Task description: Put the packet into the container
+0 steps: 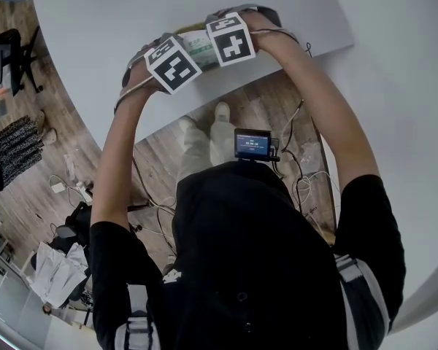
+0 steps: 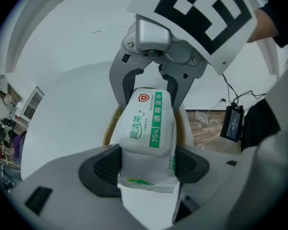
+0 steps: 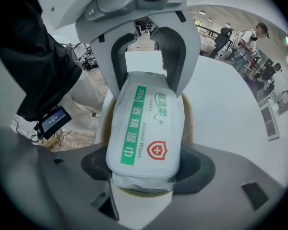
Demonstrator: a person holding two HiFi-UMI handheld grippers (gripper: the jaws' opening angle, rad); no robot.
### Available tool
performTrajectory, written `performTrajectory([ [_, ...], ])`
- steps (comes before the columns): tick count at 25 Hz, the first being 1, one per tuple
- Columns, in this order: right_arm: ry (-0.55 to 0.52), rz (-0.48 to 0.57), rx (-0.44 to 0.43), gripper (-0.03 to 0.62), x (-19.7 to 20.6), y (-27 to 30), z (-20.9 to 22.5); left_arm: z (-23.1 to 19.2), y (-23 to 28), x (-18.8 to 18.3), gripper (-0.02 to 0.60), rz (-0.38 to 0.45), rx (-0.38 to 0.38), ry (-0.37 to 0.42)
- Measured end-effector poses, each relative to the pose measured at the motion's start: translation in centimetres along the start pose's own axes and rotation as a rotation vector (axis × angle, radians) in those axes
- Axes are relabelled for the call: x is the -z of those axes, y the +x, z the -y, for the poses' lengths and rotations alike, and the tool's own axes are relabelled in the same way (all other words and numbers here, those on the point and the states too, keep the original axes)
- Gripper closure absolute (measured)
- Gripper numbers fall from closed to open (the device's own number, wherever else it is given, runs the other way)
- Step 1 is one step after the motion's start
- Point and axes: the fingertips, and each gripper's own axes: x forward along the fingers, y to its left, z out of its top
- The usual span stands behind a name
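Observation:
A white packet [image 2: 146, 123] of alcohol wipes with green print is held by both ends. My left gripper [image 2: 146, 169] is shut on its near end in the left gripper view. The right gripper [image 2: 149, 83] clamps the far end there. In the right gripper view my right gripper [image 3: 145, 169] is shut on the packet [image 3: 146, 128], and the left gripper [image 3: 146, 56] grips the opposite end. Directly under the packet a tan container rim [image 2: 108, 132] [image 3: 187, 121] shows on the white table. In the head view both grippers [image 1: 177, 60] [image 1: 230, 41] face each other over the table's edge, with the packet [image 1: 198, 46] between them.
The white table [image 1: 95, 28] ends in a curved edge close to the person. Below it lie a wooden floor with cables [image 1: 296, 173] and clutter at the left. A small screen [image 1: 252, 144] is mounted on the person's chest. People stand far off [image 3: 257, 35].

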Motion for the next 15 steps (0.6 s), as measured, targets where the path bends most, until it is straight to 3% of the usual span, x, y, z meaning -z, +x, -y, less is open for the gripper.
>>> performTrajectory([
  [6, 0.005, -0.023, -0.007, 0.253, 0.2, 0.3, 0.2, -0.2, 0.3, 0.0, 0.272, -0.06, 0.027, 0.011],
  [15, 0.044, 0.06, 0.031, 0.252, 0.0, -0.5, 0.5, -0.1, -1.8, 0.1, 0.27, 0.061, 0.05, -0.025],
])
